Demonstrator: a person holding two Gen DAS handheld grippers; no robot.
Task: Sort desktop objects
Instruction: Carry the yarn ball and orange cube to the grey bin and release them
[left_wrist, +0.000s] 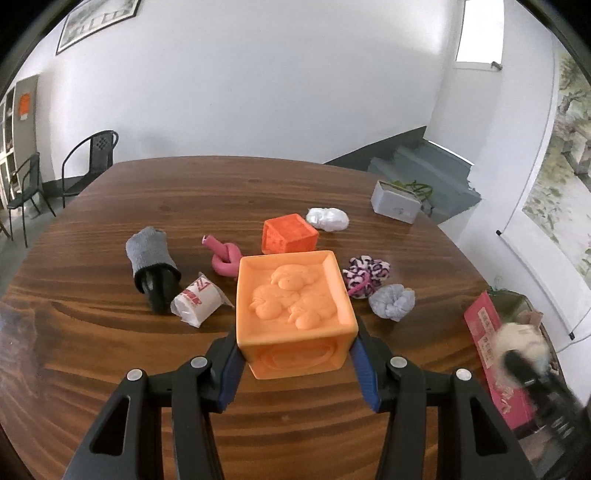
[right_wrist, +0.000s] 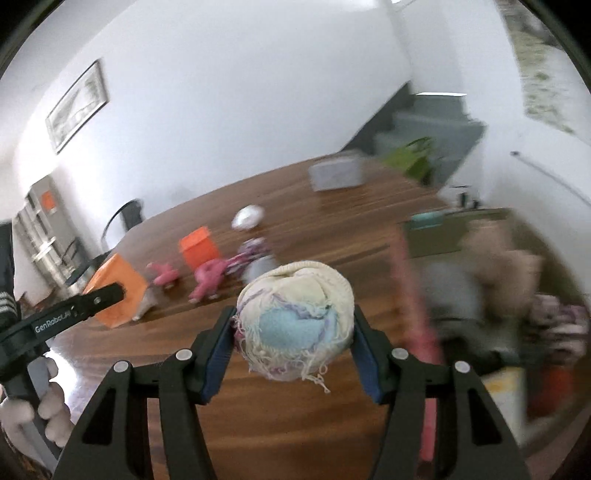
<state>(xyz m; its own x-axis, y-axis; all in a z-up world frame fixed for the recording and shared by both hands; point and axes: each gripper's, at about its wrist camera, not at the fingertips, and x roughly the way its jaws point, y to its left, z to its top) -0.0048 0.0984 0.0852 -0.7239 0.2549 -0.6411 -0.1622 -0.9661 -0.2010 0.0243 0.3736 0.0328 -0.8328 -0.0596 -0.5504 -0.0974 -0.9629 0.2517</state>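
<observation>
My left gripper (left_wrist: 297, 347) is shut on a light orange toy block (left_wrist: 293, 306) with a raised cartoon figure and holds it above the wooden table (left_wrist: 110, 350). My right gripper (right_wrist: 293, 332) is shut on a cream and pale blue rolled sock ball (right_wrist: 295, 325), held above the table. On the table lie a darker orange block (left_wrist: 289, 233), a pink knotted toy (left_wrist: 225, 256), a white sock ball (left_wrist: 328, 218), a purple patterned sock ball (left_wrist: 365, 275), a grey sock ball (left_wrist: 392, 301), a wrapped white roll (left_wrist: 197, 301) and a grey-sleeved black object (left_wrist: 153, 264).
A grey box (left_wrist: 395, 201) stands at the table's far right. A pink box (left_wrist: 495, 354) holding soft items sits at the right edge; the right wrist view shows it blurred (right_wrist: 417, 288). Black chairs (left_wrist: 90, 158) stand beyond the table's left side. Stairs (left_wrist: 424, 166) rise behind.
</observation>
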